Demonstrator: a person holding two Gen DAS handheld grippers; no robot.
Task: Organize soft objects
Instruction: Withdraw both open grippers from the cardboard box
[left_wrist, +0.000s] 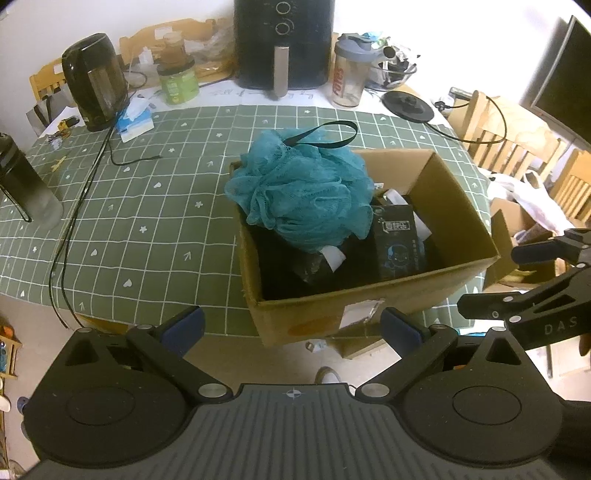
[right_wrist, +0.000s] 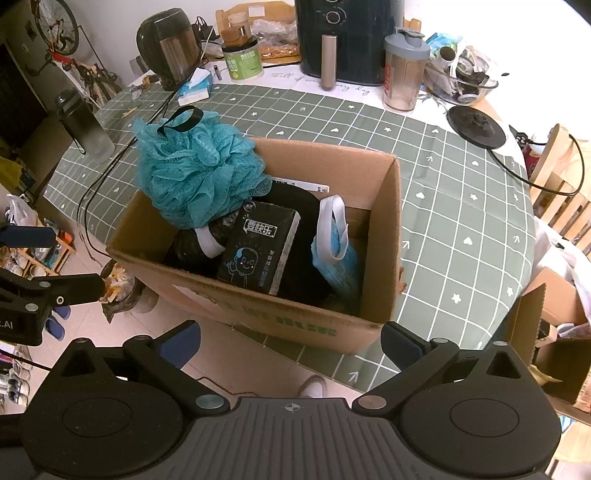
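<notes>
**Soft goods boxed, grippers clear**

Cardboard box (right_wrist: 380, 236) sat at the near edge of the table with the green checked tablecloth (left_wrist: 147, 206), and the soft things were already gathered in it. A teal mesh bath pouf (right_wrist: 195, 166) rested on top at the box's far left corner, bulging above the rim, its black loop hanging outward. Beneath and beside it lay a black tissue pack (right_wrist: 258, 247) printed with a cartoon face, a pale blue pouch (right_wrist: 334, 254) with a white strap, and dark fabric that was too shadowed to identify with confidence.

Both tools hung back from the box over the floor. The left gripper (left_wrist: 291, 325) had its jaws spread wide with nothing between them; the right gripper (right_wrist: 290, 343) stood likewise wide and empty.

Judging by this, the sorting looked nearly or wholly finished: no loose soft item showed on the cloth, only kettle (left_wrist: 94, 81), air fryer (left_wrist: 284, 44) and shaker bottle (left_wrist: 349, 74) at the back. Perhaps the pouf wanted pressing down.
</notes>
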